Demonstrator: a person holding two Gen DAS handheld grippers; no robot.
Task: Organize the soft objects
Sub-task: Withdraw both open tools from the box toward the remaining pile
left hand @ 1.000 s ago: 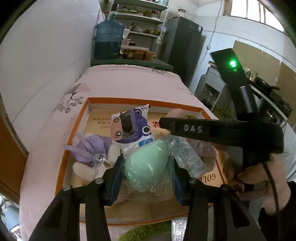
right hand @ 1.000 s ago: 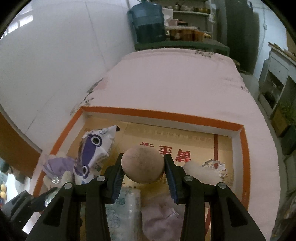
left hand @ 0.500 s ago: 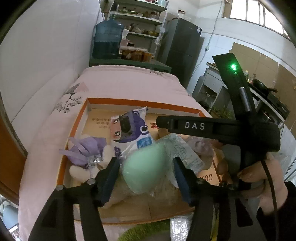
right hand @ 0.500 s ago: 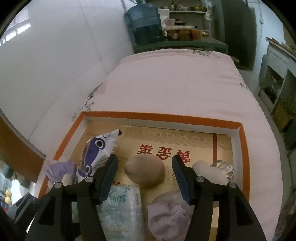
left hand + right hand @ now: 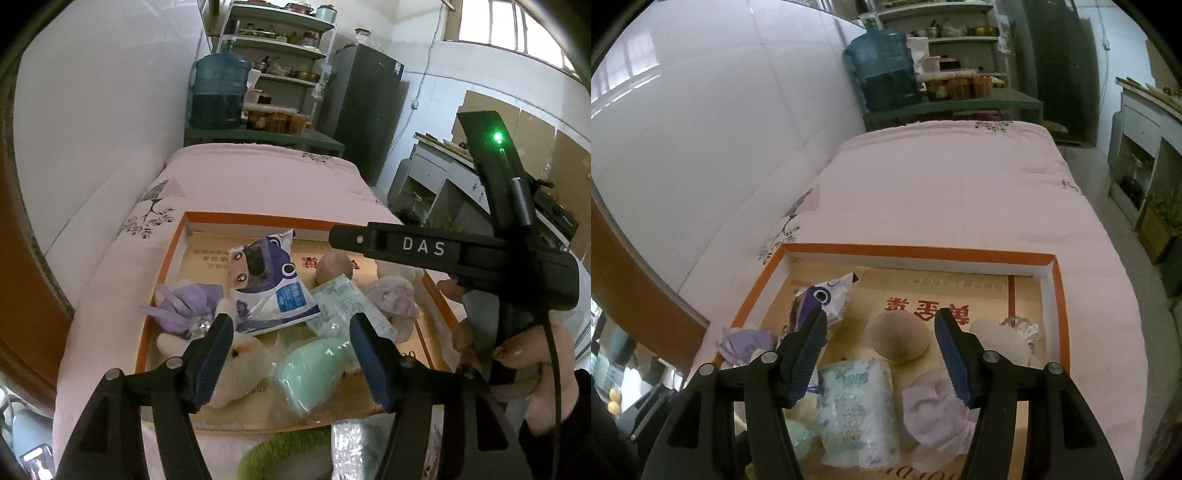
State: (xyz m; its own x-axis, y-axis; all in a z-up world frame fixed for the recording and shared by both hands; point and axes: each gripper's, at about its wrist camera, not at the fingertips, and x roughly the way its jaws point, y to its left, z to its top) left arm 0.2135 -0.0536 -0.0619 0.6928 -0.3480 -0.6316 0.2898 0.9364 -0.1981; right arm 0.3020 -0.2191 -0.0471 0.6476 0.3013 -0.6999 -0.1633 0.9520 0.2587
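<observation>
An orange-rimmed cardboard tray (image 5: 258,218) (image 5: 923,252) lies on a pink bed and holds soft things. My left gripper (image 5: 291,325) is open above a green sponge in clear wrap (image 5: 314,369), which lies in the tray. My right gripper (image 5: 881,325) is open above a brown ball (image 5: 897,340) (image 5: 332,264), which rests on the tray floor. Also in the tray are a purple-and-white pouch (image 5: 266,280) (image 5: 820,299), a tissue pack (image 5: 343,306) (image 5: 855,398), a lilac cloth (image 5: 934,406), a purple bow on a white plush (image 5: 184,306) and a white puff (image 5: 1004,332).
The right gripper's black body (image 5: 461,254) hangs over the tray's right side in the left wrist view. A green fuzzy item (image 5: 280,450) and a plastic packet (image 5: 351,446) lie below the tray's near edge. A white wall runs along the left; a water jug (image 5: 218,92) stands behind the bed.
Both grippers opened and pulled back. The green sponge dropped from the left gripper into the tray. The brown ball left the right gripper and now rests on the tray floor.
</observation>
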